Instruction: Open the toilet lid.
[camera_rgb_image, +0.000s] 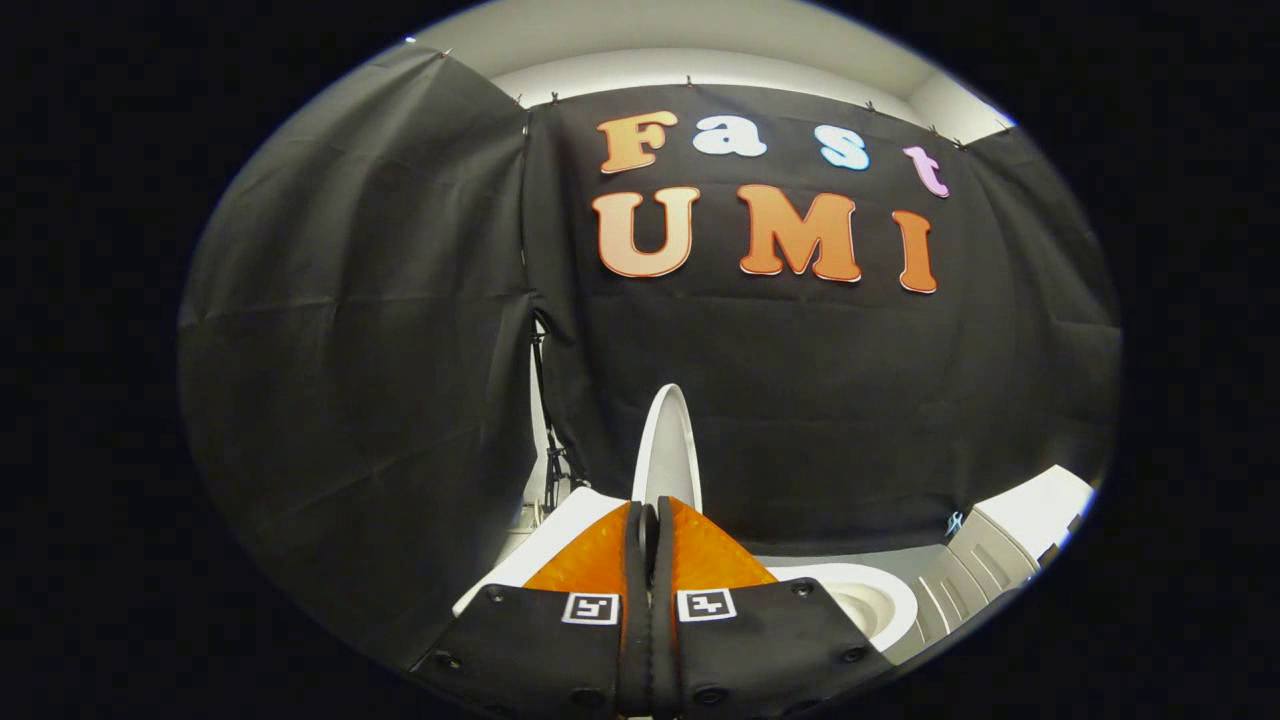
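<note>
Pinching toilet lid (668, 450) edge | hand-held gripper (650, 515) fingers closed on it | lid upright, left of toilet bowl (880, 600)

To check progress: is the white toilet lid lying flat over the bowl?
No. The white toilet lid stands upright, edge-on just beyond the closed fingers, and the open white bowl shows beside them.

The gripper (650, 525) has both fingers pressed on the edge of the white toilet lid (668, 450), which stands raised upright above the open toilet bowl (870, 600).
</note>
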